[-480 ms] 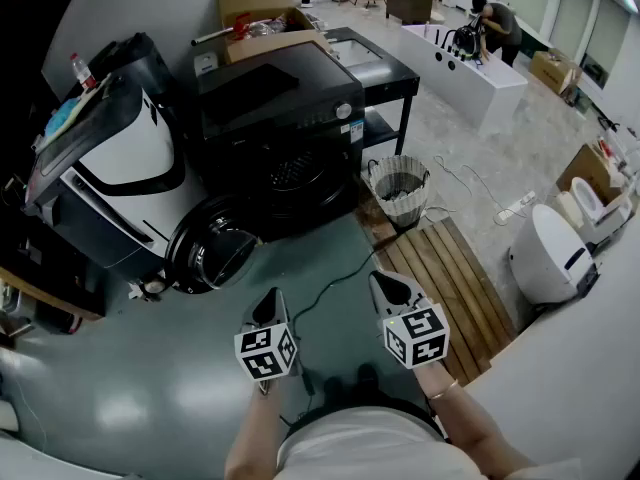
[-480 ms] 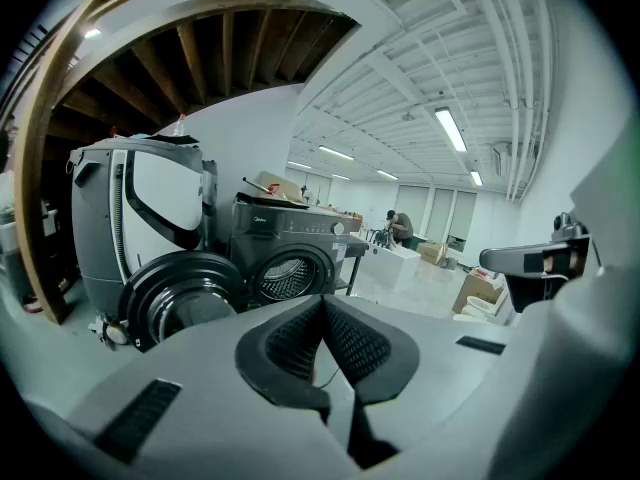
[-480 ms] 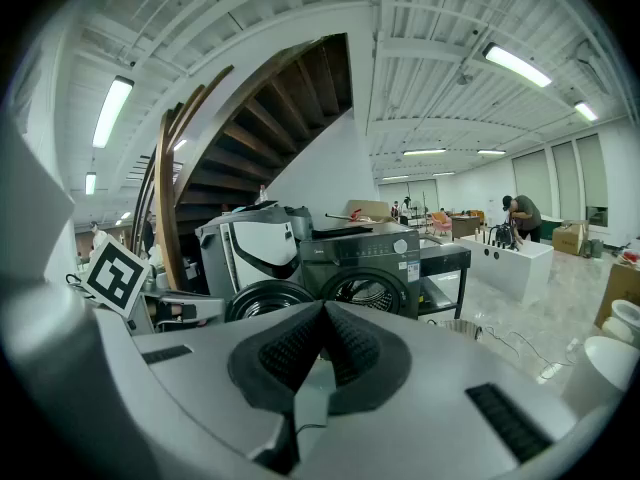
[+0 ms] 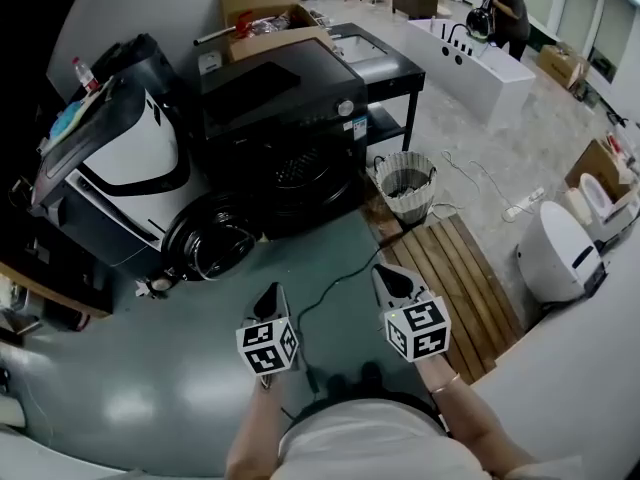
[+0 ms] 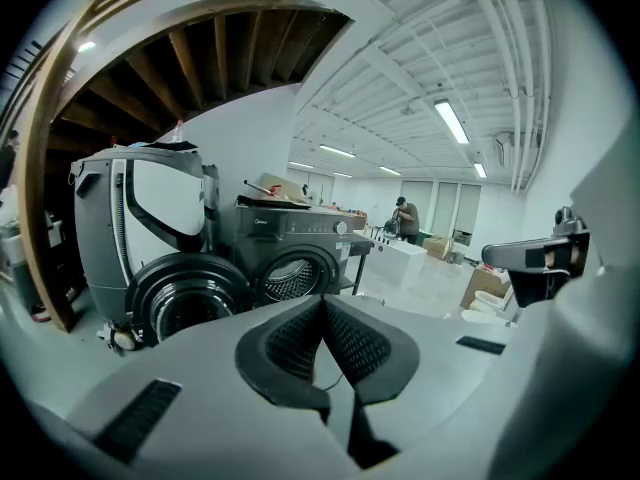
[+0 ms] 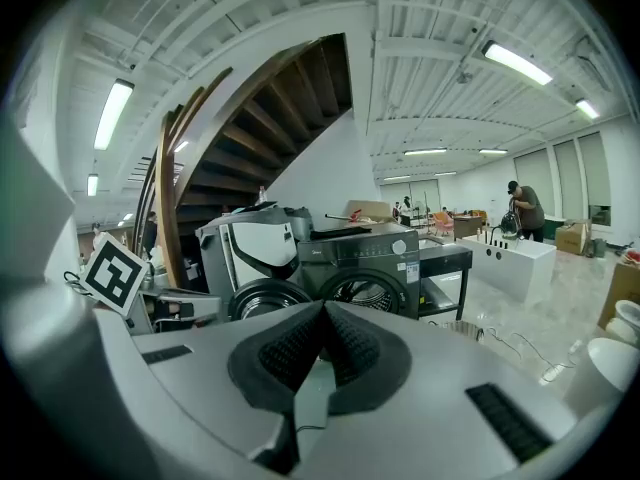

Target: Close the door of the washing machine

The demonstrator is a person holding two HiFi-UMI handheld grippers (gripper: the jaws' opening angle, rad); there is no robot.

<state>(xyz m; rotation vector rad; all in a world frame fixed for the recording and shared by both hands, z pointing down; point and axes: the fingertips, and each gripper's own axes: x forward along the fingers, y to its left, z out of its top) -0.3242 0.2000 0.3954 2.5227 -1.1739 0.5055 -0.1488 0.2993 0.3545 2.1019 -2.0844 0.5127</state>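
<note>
Door (image 4: 212, 245) hangs open off the left side of the washer (image 4: 285, 108), low over the floor (image 4: 150, 368), ahead and to the left of my left gripper (image 4: 269, 293) and well apart from it. My right gripper (image 4: 383, 272) is farther off. Both are clenched on nothing, so I judge the left should push.

Grey left gripper (image 4: 269, 298), grey right gripper (image 4: 387, 278), black ribbed jaws, white marker cubes (image 4: 267, 349), white shirt (image 4: 370, 450), bracelet (image 4: 446, 382)
</note>
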